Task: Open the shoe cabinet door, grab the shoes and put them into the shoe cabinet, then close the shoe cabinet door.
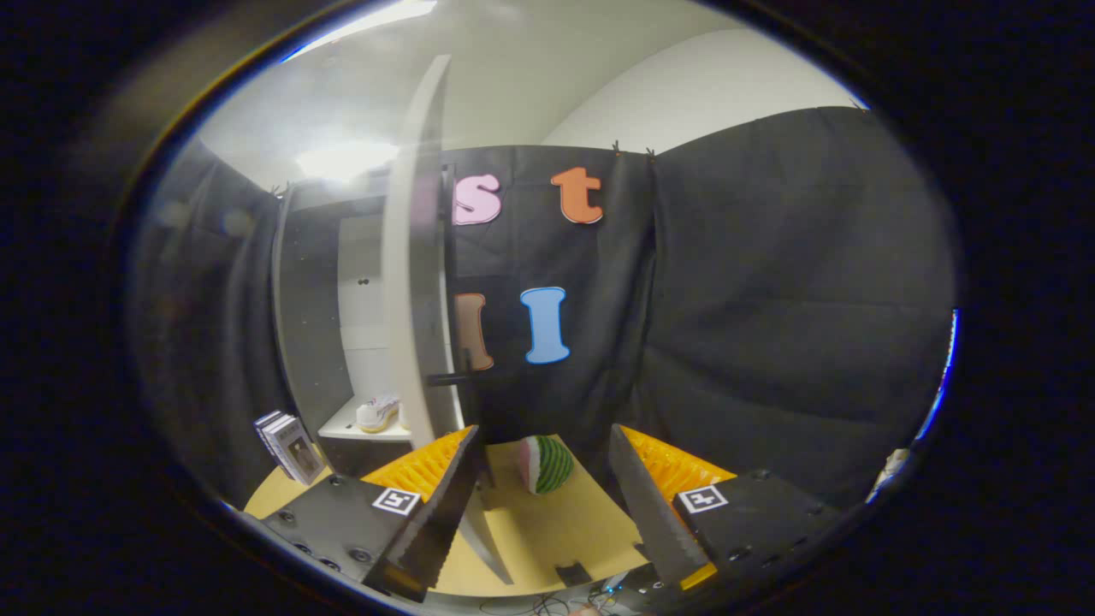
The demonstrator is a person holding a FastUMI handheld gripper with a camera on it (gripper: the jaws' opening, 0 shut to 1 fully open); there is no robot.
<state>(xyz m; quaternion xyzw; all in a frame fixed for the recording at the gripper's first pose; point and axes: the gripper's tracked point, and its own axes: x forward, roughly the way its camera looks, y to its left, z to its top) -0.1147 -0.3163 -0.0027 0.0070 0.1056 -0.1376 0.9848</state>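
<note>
Two fingers of the gripper spread wide apart, clamped on nothing, a stretch of tan table showing in the gap. Just ahead of the fingers, between them, a watermelon-slice toy resting on the table, near the booth's black cloth wall. Left of the fingers and beyond them, the shoe cabinet standing open, its white door swung out edge-on toward the camera, the door's lower edge running down past the inner side of the left finger; contact with that finger impossible to judge. A dark bar-shaped handle sticking out from the door. Inside the cabinet, on a white shelf, a light-coloured shoe lying on its sole. Left of the cabinet's foot, a small stack of upright boxes or books on the table, leaning slightly.
</note>
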